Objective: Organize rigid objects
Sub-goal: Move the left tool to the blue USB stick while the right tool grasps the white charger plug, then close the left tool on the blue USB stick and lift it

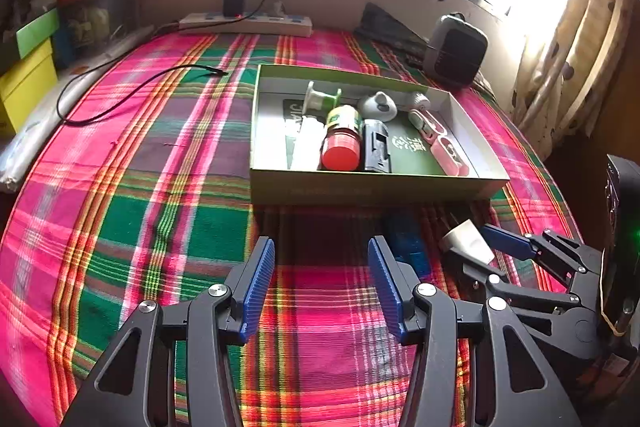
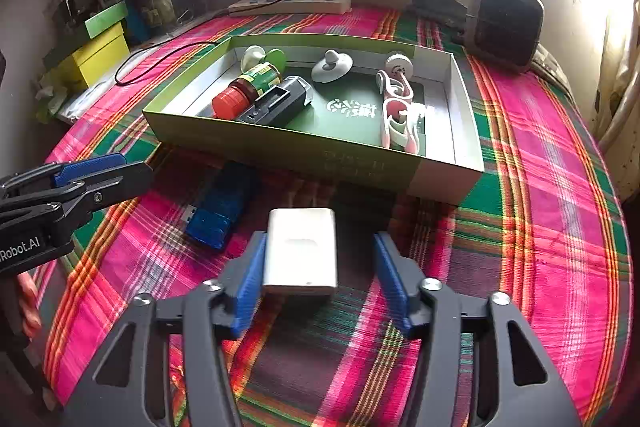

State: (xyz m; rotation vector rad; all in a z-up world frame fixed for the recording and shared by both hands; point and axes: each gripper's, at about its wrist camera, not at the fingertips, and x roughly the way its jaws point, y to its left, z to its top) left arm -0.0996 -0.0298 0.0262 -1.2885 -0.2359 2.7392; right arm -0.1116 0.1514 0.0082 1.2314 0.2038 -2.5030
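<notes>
My right gripper (image 2: pixel 320 239) hovers low over the plaid cloth, open around a white rectangular block (image 2: pixel 302 251). The left pad touches the block's side, while a gap separates it from the right pad. A blue translucent USB device (image 2: pixel 220 211) lies on the cloth just left of it, in front of the green box (image 2: pixel 280 147). In the box lie a red-capped jar (image 2: pixel 240 95), a black device (image 2: pixel 280 99), pink clips (image 2: pixel 396 119) and a white knob (image 2: pixel 330 67). Nothing sits between the fingers of my left gripper (image 1: pixel 320 243), open above bare cloth near the box's front wall (image 1: pixel 360 187).
A power strip (image 1: pixel 244 21) with a plugged charger runs along the back wall. A dark heater-like unit (image 1: pixel 456 47) stands at the back right. A loose black cable (image 1: pixel 120 99) curls over the cloth on the left, near a yellow box (image 1: pixel 24 83).
</notes>
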